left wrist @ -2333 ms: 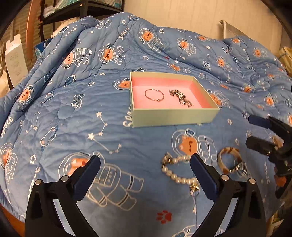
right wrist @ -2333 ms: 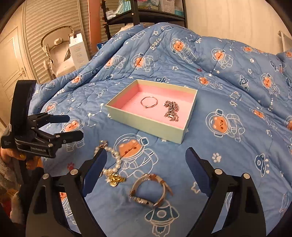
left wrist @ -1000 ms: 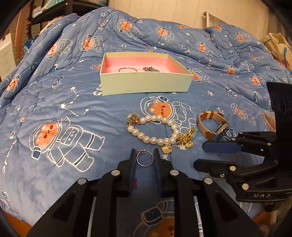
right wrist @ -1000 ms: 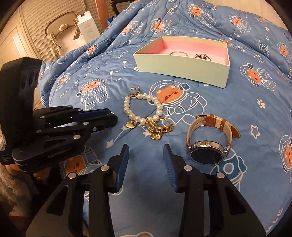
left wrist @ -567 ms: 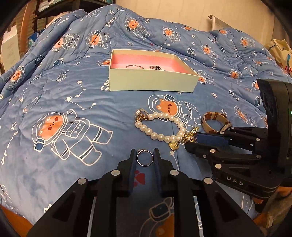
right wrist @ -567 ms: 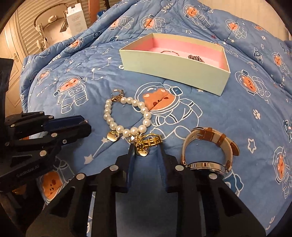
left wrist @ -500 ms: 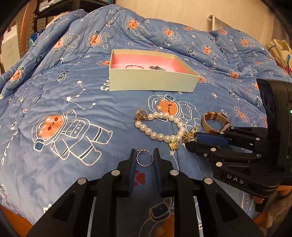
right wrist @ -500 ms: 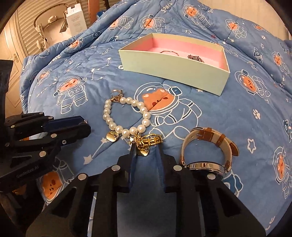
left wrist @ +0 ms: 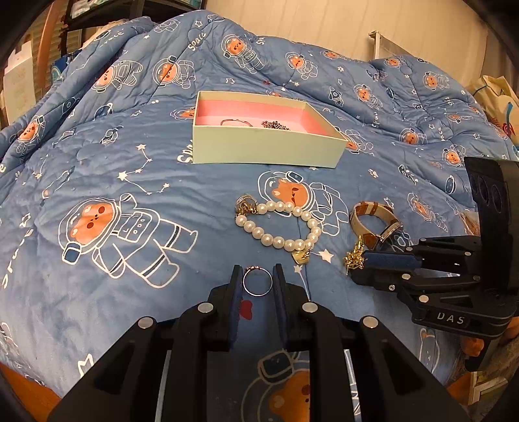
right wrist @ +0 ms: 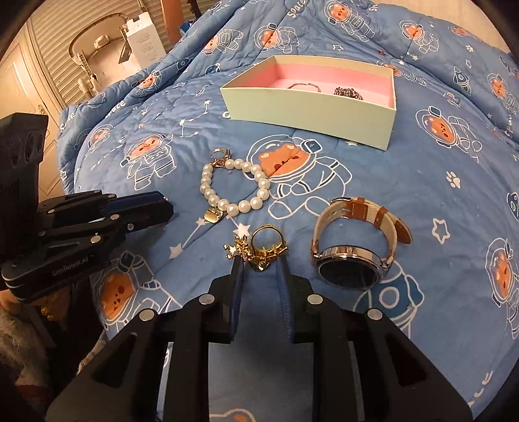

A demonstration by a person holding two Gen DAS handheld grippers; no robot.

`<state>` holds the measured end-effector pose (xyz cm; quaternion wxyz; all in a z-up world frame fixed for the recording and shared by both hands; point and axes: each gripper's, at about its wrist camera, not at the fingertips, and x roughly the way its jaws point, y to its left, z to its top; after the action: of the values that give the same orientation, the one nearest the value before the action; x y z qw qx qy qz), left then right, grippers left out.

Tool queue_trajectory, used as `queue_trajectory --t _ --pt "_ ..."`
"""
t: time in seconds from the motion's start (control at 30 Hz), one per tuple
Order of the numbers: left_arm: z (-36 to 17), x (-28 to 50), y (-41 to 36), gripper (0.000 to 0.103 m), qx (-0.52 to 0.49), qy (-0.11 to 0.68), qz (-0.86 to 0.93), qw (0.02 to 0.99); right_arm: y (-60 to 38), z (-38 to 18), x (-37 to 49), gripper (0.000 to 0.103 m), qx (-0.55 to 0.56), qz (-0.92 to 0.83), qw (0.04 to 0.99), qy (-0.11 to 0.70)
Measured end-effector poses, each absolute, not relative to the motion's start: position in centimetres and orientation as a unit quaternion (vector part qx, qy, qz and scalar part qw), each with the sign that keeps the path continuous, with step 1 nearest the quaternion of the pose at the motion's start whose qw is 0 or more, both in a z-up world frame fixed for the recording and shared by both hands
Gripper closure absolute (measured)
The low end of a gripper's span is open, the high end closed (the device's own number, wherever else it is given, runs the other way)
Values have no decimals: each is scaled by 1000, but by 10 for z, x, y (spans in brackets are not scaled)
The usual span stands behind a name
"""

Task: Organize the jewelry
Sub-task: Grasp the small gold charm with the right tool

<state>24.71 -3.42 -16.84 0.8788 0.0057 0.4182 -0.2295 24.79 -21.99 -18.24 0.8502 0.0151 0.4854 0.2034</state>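
Observation:
My left gripper (left wrist: 258, 276) is shut on a thin silver ring (left wrist: 257, 282), held just above the blue quilt. My right gripper (right wrist: 259, 263) is shut on a gold charm piece (right wrist: 262, 248), lifted a little off the quilt; it shows at the right in the left wrist view (left wrist: 355, 258). A pearl bracelet (left wrist: 279, 227) with a gold heart lies between the grippers and the box (right wrist: 233, 191). A watch (right wrist: 353, 240) with a tan and cream strap lies to its right. A pale green box (left wrist: 266, 151) with pink lining holds a thin bangle (left wrist: 235, 122) and a dark chain (left wrist: 275, 124).
The blue astronaut quilt (left wrist: 113, 181) covers the whole bed and rises behind the box. Dark shelves (left wrist: 107, 9) stand at the far left. A white carton (right wrist: 144, 40) and louvred doors are past the bed's left edge.
The right gripper has closed on the gold charm piece and pulled it away from the pearl bracelet. The left gripper still holds the ring and has shifted slightly.

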Motion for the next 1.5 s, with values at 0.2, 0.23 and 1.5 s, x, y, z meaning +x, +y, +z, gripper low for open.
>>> queue_trajectory --t 0.2,0.23,1.5 --pt "-165 245 -36 85 5 414 -234 880 -225 -184 241 81 19 210 848 486" --pt "-165 245 -36 85 6 414 -234 879 -223 -183 240 81 14 215 848 484" --pt "-174 244 -36 85 3 423 -231 877 -203 -194 260 72 0 224 856 466"
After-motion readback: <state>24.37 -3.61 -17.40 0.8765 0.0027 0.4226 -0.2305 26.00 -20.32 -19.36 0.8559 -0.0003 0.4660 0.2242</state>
